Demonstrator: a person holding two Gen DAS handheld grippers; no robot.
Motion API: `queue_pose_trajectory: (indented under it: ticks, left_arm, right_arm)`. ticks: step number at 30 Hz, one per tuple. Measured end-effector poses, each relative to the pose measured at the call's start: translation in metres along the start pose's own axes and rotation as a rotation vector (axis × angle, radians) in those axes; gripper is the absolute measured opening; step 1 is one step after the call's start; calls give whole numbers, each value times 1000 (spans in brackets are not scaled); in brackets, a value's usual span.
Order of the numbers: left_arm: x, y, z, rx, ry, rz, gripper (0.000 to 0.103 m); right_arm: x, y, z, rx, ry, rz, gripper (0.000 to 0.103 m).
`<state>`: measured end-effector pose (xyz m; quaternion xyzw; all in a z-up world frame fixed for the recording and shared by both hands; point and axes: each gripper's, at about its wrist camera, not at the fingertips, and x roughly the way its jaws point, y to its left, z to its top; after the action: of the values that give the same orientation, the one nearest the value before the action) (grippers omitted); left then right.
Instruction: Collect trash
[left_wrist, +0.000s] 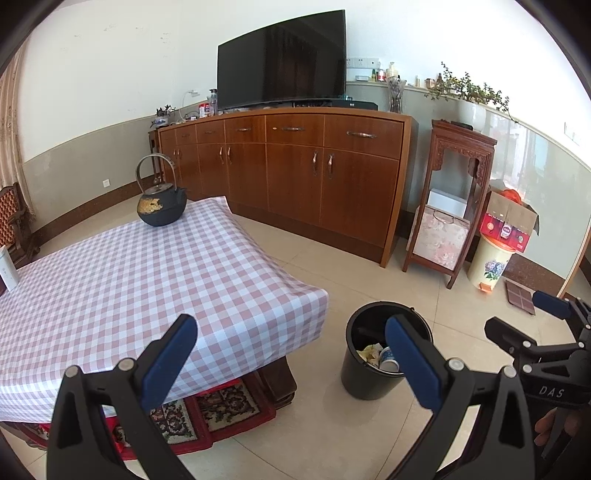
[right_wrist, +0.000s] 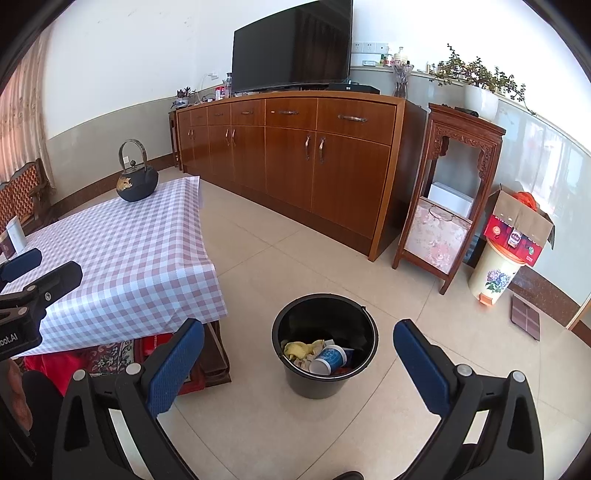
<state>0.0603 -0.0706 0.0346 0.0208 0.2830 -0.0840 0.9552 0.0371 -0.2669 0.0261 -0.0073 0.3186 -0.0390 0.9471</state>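
A black trash bucket (right_wrist: 325, 380) stands on the tiled floor beside the low table. It holds a blue-and-white paper cup (right_wrist: 328, 359), yellow crumpled trash (right_wrist: 301, 349) and other scraps. The bucket also shows in the left wrist view (left_wrist: 364, 380), partly behind my right-hand finger. My left gripper (left_wrist: 291, 354) is open and empty, above the table's near corner and the floor. My right gripper (right_wrist: 299, 354) is open and empty, held above the bucket. The right gripper also shows at the right edge of the left wrist view (left_wrist: 524, 321).
A low table with a pink checked cloth (left_wrist: 147, 277) carries a black iron kettle (left_wrist: 161, 205). A wooden sideboard (left_wrist: 295, 173) with a TV lines the far wall. A carved stand (left_wrist: 454, 199), a flowered bin (left_wrist: 489, 267) and a cardboard box (left_wrist: 509, 221) stand at right.
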Motion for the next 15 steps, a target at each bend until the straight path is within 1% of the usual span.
queue_pose_trajectory:
  ticks: [15]
  left_arm:
    - [-2,1,0,-1,-2,0,102]
  right_arm:
    - [-2,0,1,-2,-8,0,103]
